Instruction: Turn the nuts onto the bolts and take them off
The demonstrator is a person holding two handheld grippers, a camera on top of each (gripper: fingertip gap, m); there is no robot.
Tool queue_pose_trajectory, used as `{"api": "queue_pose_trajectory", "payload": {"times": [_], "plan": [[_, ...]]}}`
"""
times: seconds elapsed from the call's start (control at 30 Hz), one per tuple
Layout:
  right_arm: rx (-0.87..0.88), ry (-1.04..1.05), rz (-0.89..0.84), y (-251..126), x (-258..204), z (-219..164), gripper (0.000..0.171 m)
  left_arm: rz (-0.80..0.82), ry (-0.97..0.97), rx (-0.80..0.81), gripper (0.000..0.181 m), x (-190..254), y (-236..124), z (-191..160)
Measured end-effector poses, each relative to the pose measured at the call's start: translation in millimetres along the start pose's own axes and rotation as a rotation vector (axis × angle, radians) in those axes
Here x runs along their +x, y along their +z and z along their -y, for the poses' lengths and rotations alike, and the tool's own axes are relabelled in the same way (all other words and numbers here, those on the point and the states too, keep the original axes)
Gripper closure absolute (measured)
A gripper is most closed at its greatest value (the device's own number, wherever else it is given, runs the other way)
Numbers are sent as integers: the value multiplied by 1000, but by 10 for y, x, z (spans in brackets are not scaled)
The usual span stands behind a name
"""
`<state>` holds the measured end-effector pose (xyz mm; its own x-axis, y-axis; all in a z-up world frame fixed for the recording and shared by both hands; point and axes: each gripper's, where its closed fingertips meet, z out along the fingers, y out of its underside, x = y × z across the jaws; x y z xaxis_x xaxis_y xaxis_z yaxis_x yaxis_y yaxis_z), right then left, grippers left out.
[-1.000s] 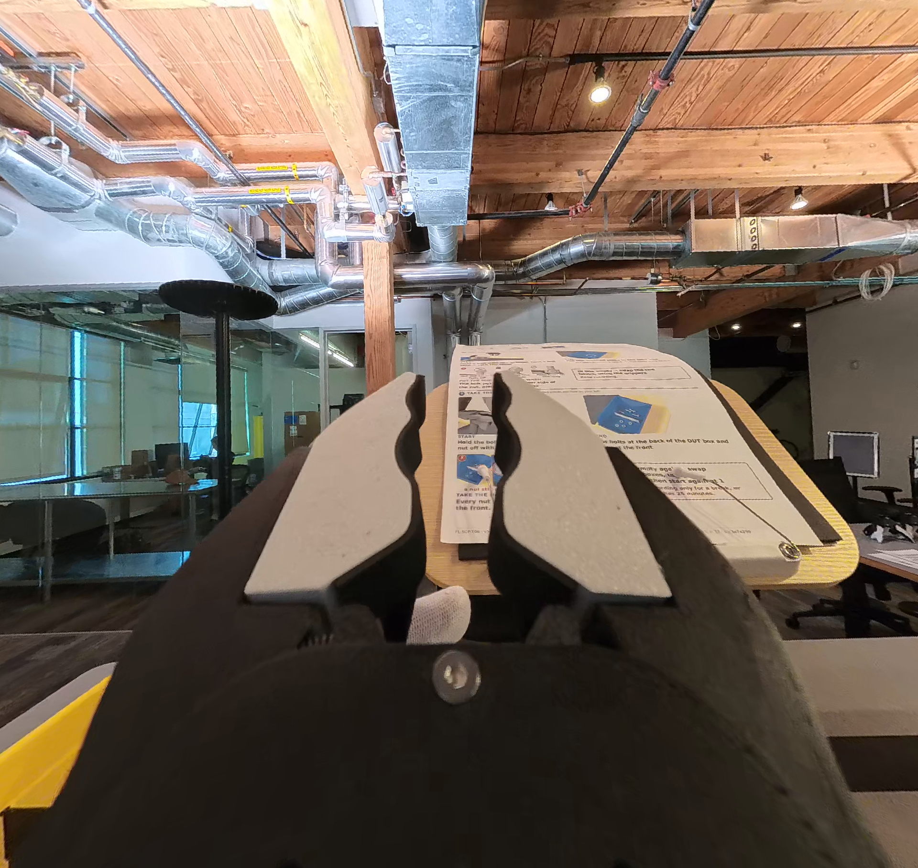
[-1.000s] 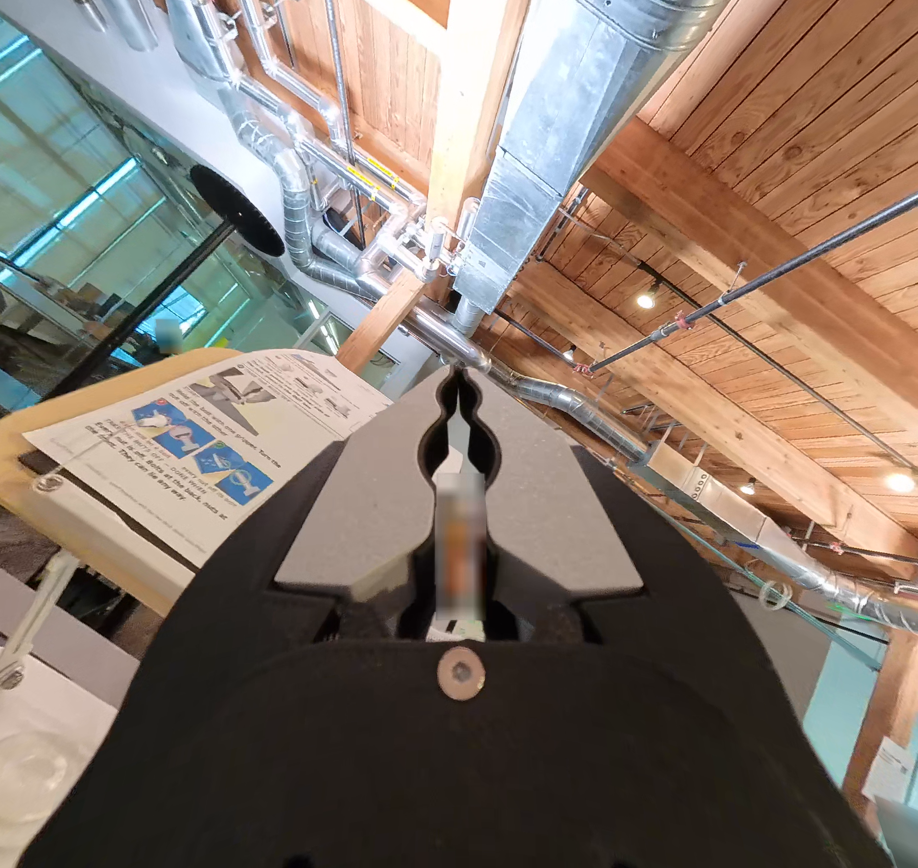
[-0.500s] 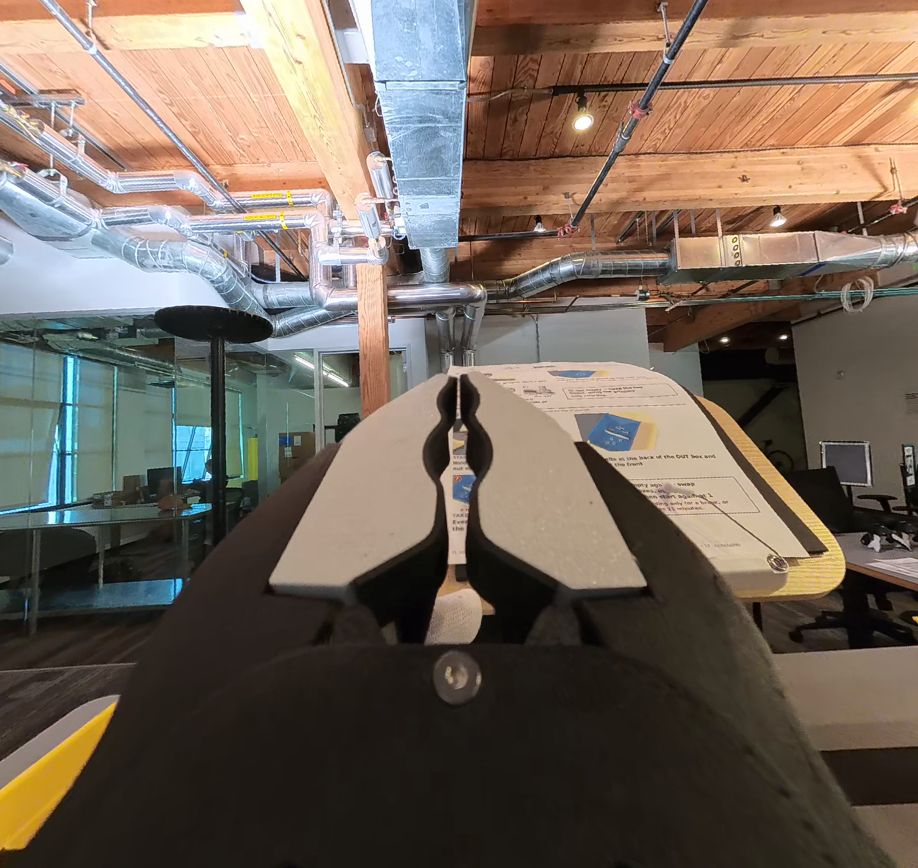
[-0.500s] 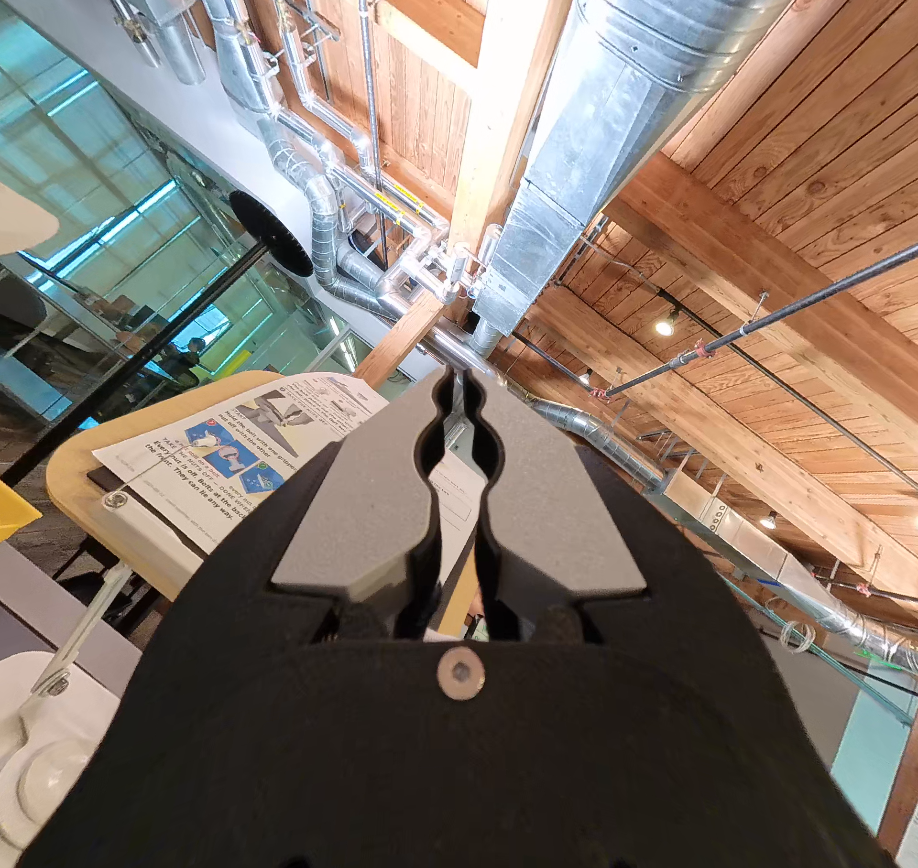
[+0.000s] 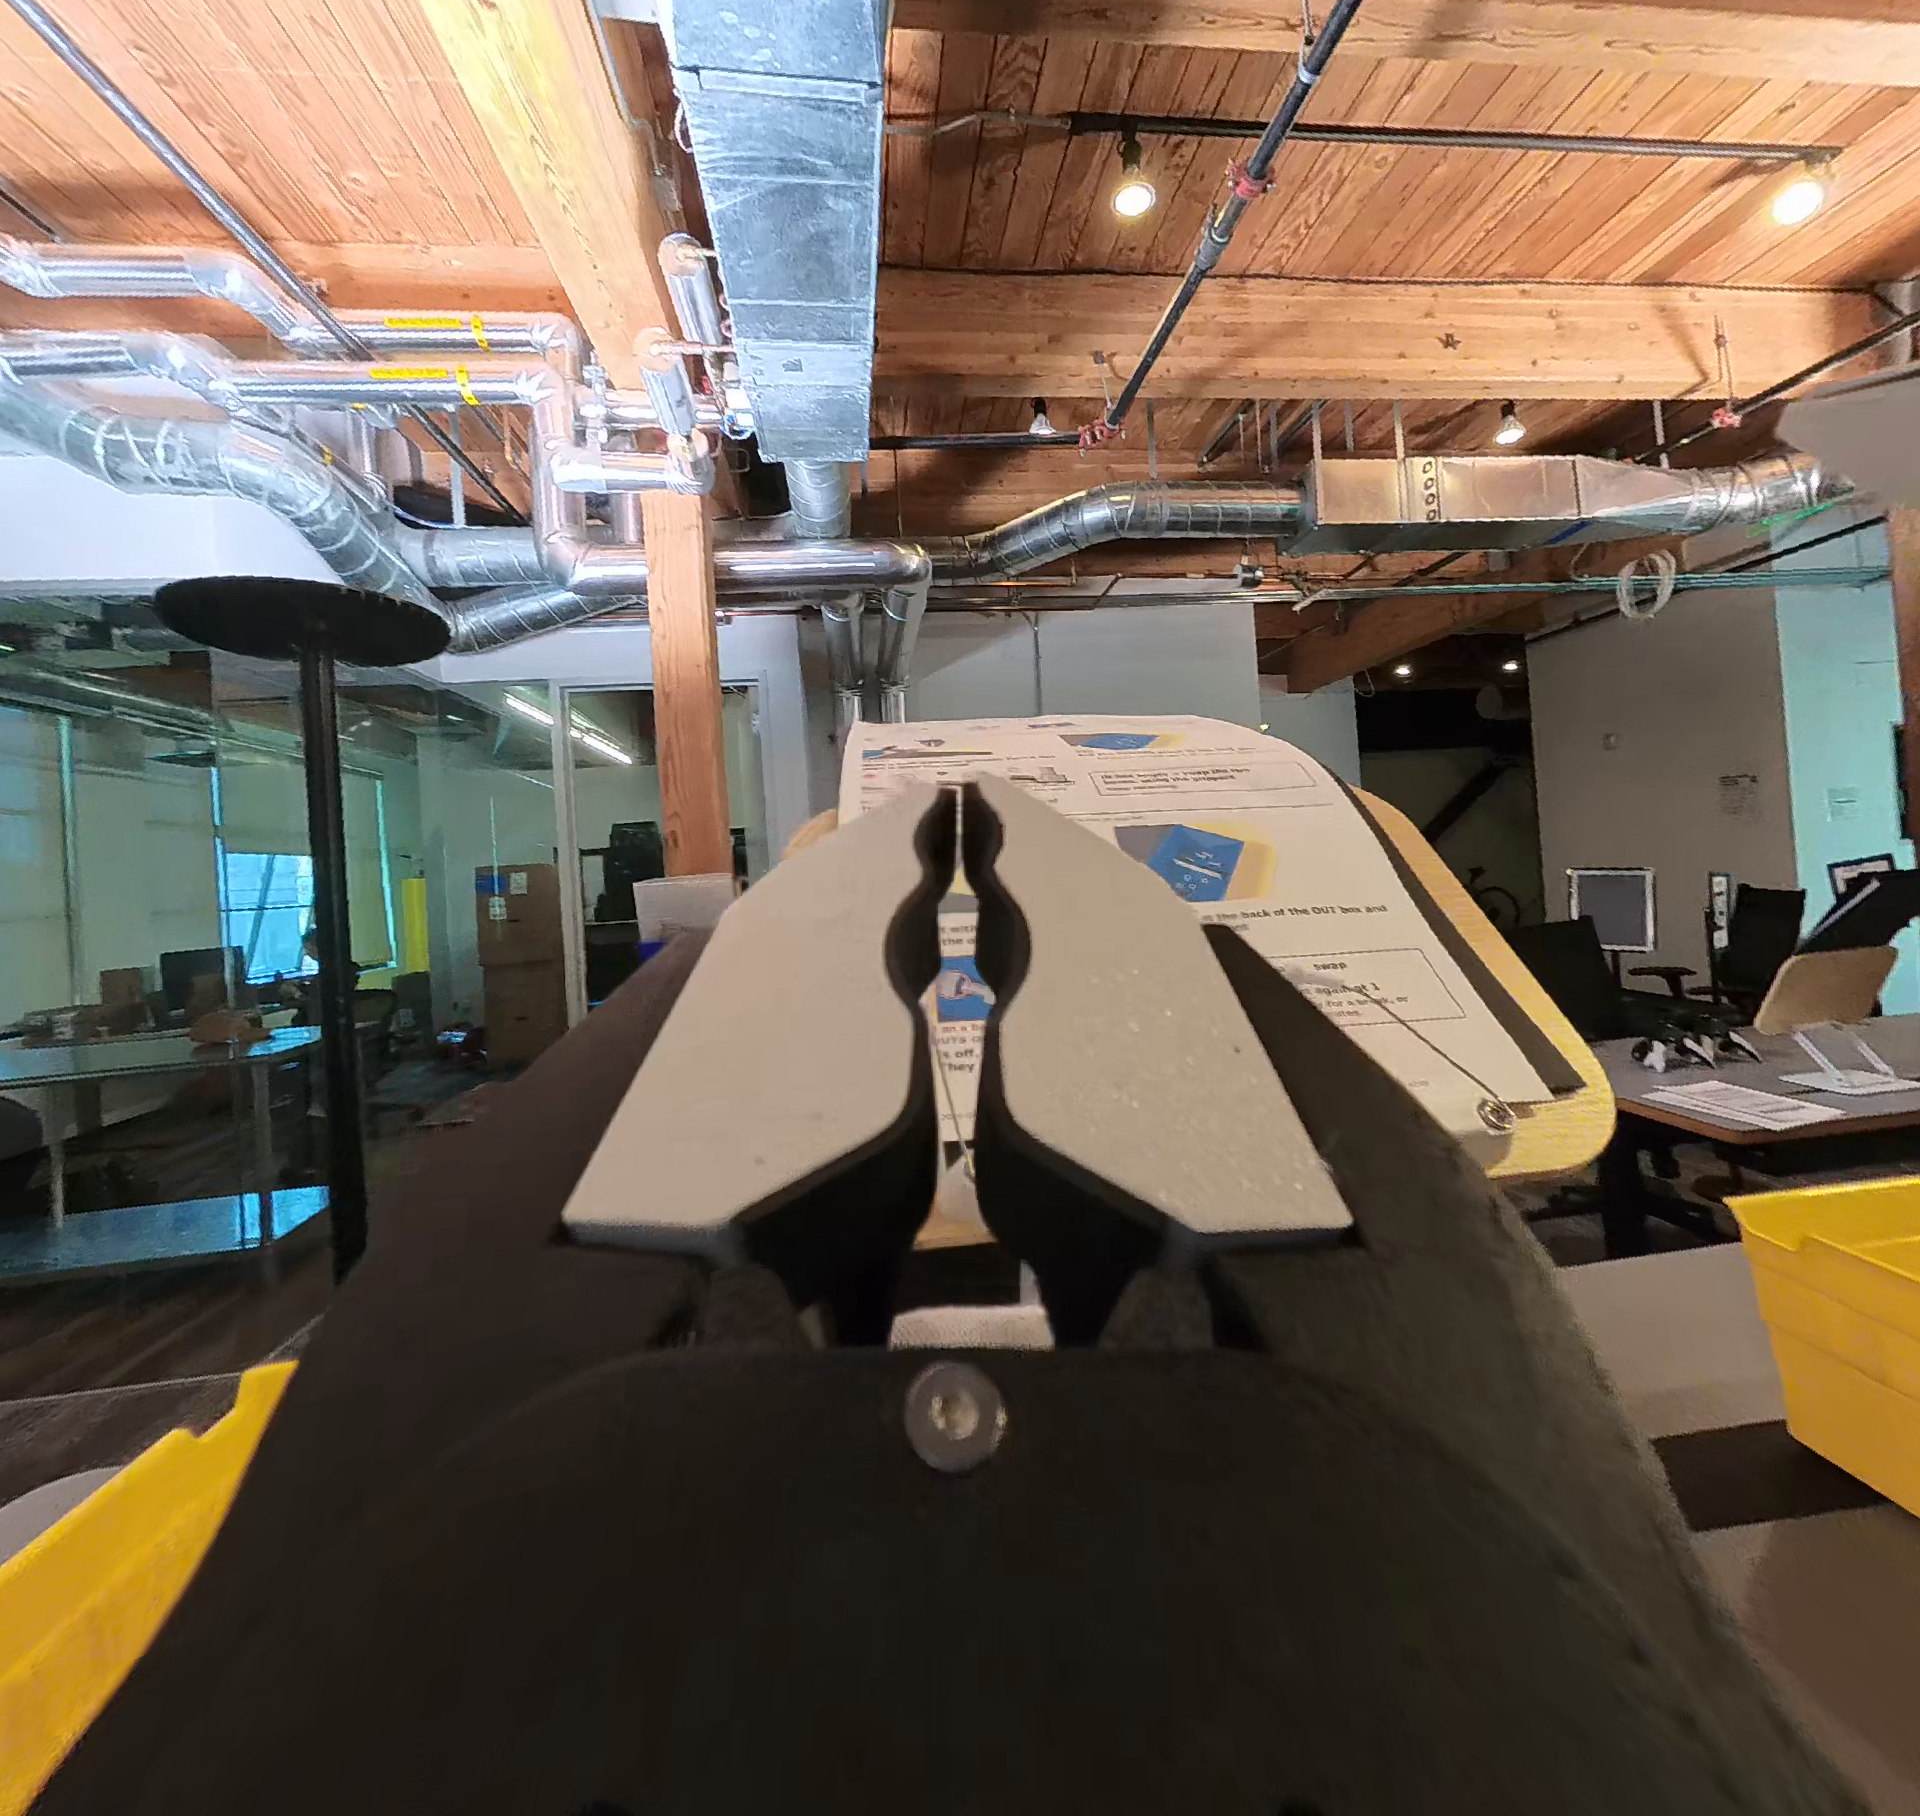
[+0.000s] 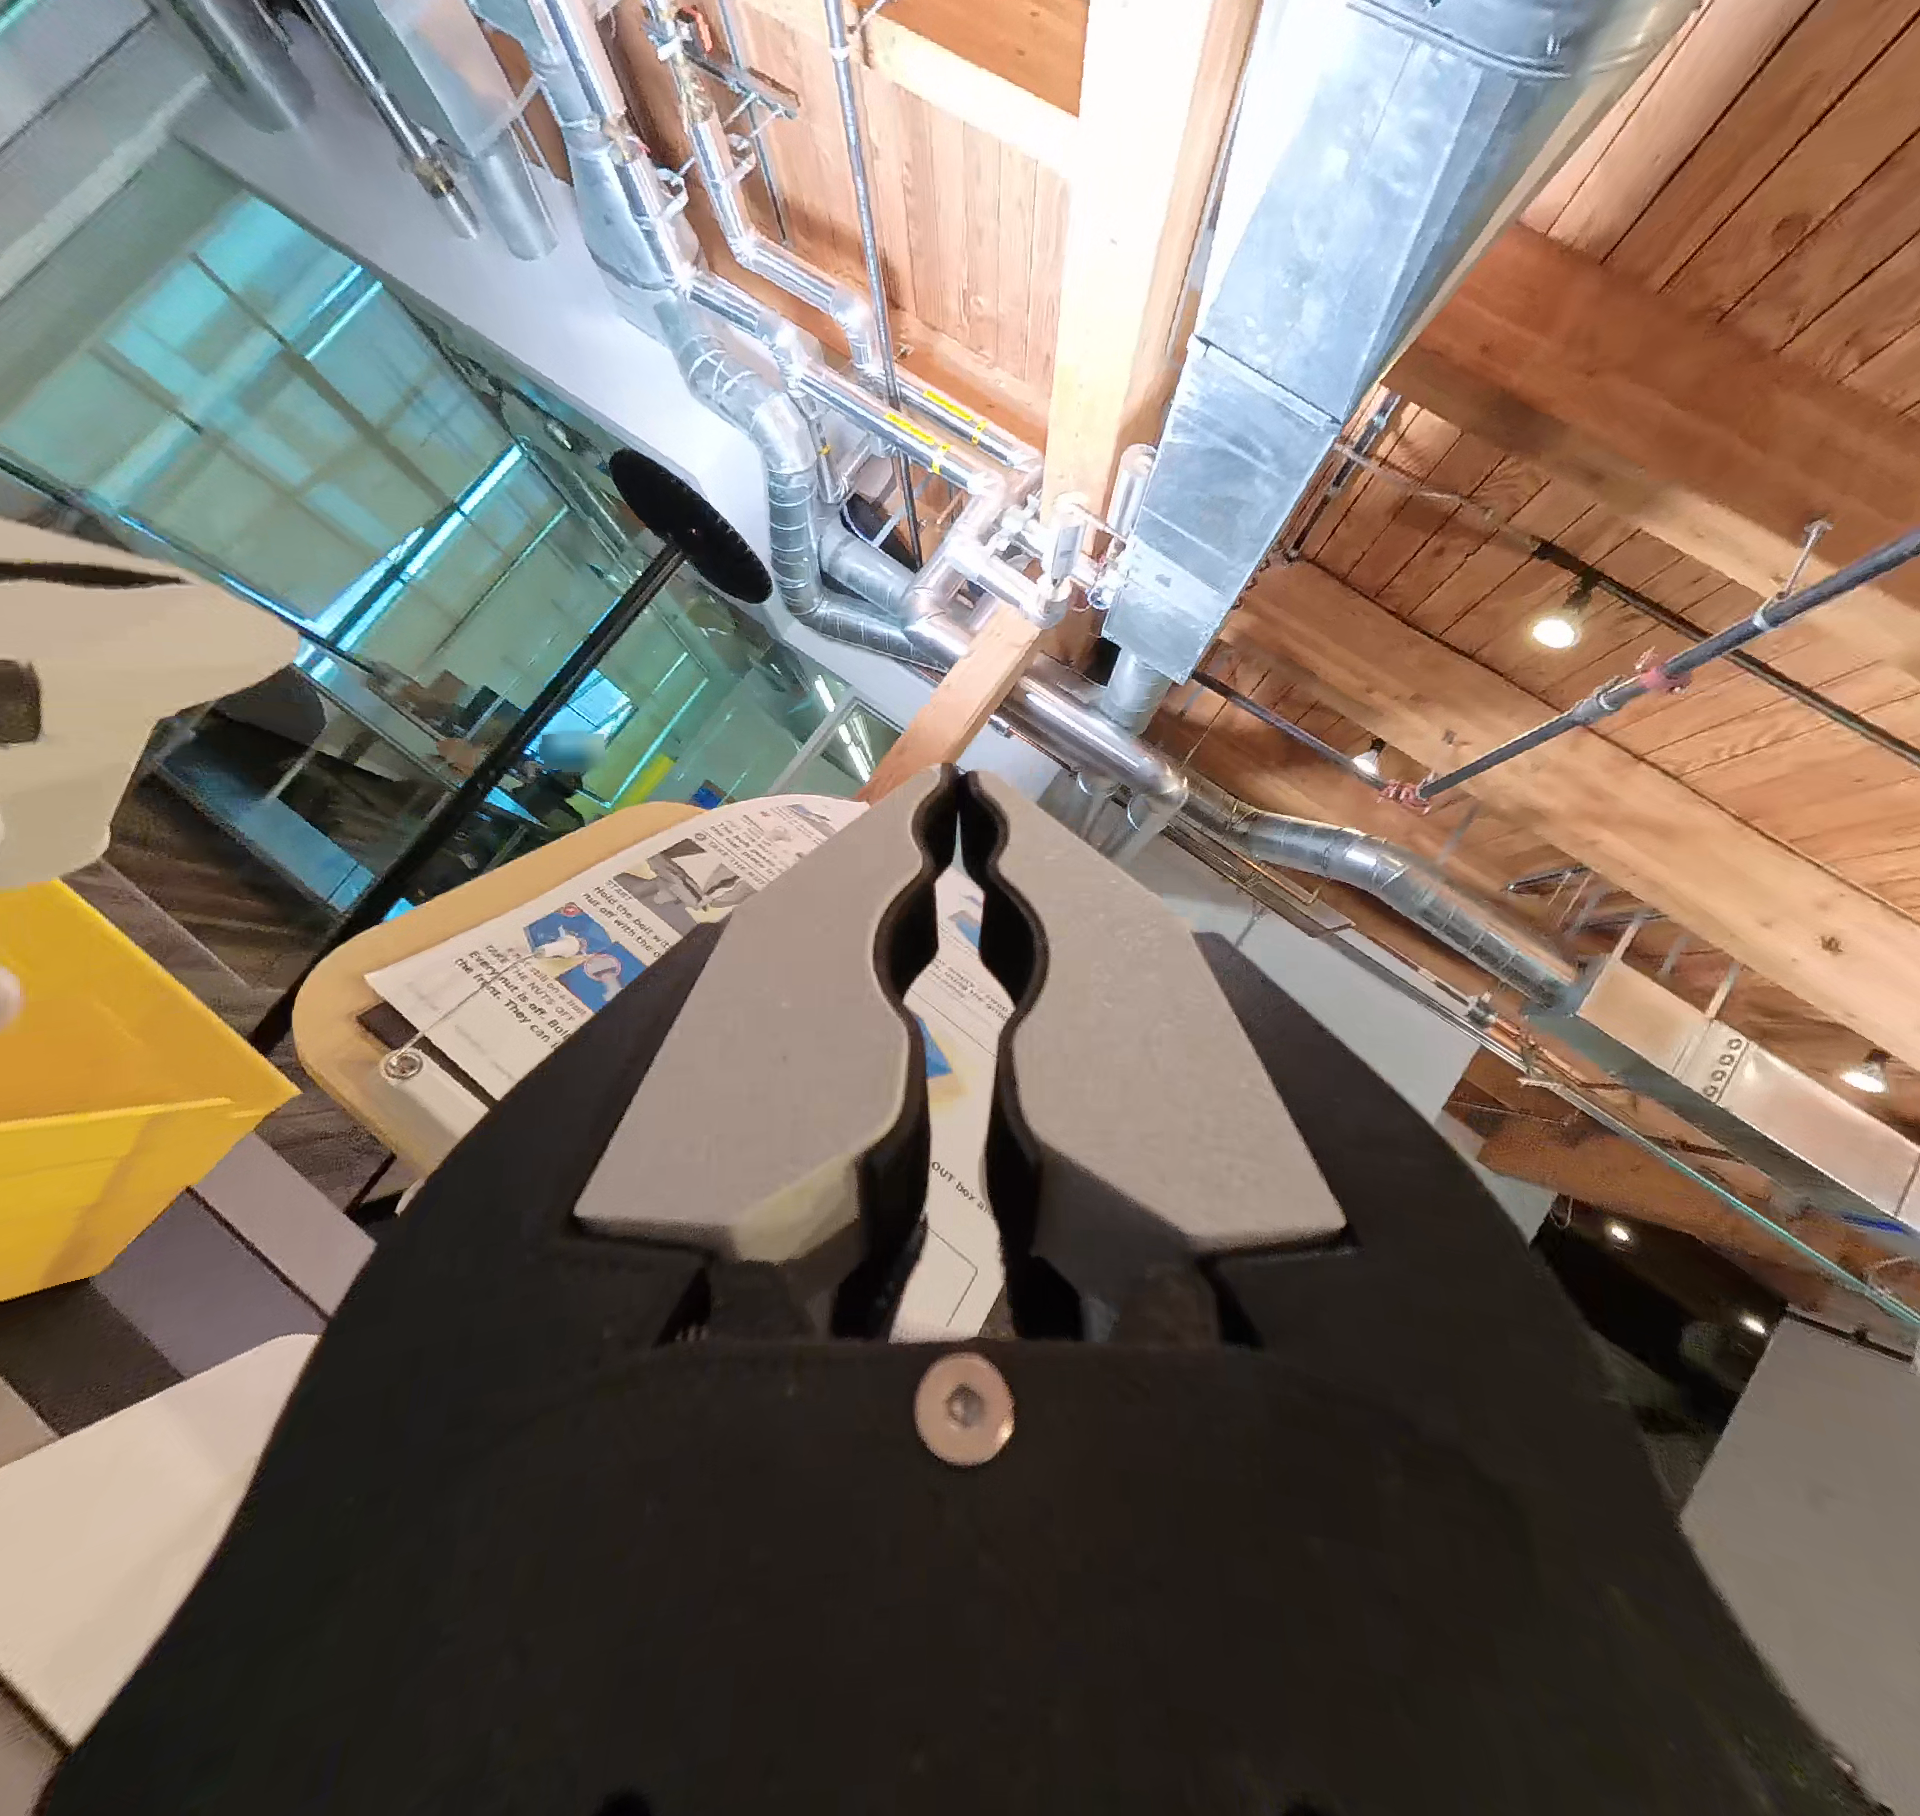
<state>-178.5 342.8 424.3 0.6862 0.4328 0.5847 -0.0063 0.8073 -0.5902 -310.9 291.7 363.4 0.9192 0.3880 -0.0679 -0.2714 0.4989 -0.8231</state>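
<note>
No nut or bolt shows in either view. My left gripper (image 5: 958,792) is shut with nothing between its grey fingers (image 5: 790,1060). It points level toward an instruction sheet (image 5: 1226,893) on a tilted wooden stand (image 5: 1548,1132). My right gripper (image 6: 954,781) is shut and empty too, tilted up toward the ceiling. The same sheet (image 6: 582,945) and stand (image 6: 343,1008) show behind it at lower left. Yellow bins show in the left wrist view at lower left (image 5: 94,1579) and at right (image 5: 1839,1319), and one shows in the right wrist view (image 6: 94,1070).
A black pole with a round top (image 5: 312,831) stands at the left. Wooden beams, metal ducts (image 5: 779,208) and pipes run overhead. Desks with chairs and a monitor (image 5: 1621,914) stand at far right. A white blurred shape (image 6: 114,665) sits at the right wrist view's left edge. About 15 cm separates my left fingertips from my right.
The left gripper has closed from open to shut and swung left. The right gripper has tipped down, bringing a yellow bin and more of the stand into view.
</note>
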Motion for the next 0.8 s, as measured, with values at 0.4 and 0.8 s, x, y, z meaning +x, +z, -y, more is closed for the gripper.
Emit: {"api": "queue_pose_trajectory", "payload": {"times": [0.4, 0.8], "plan": [[41, 53, 80, -39, 152, 167, 169, -123, 109, -90, 168, 155, 115, 284], [-22, 191, 177, -23, 116, -140, 170, -250, 384, -1114, 138, -1532, 110, -1137]]}}
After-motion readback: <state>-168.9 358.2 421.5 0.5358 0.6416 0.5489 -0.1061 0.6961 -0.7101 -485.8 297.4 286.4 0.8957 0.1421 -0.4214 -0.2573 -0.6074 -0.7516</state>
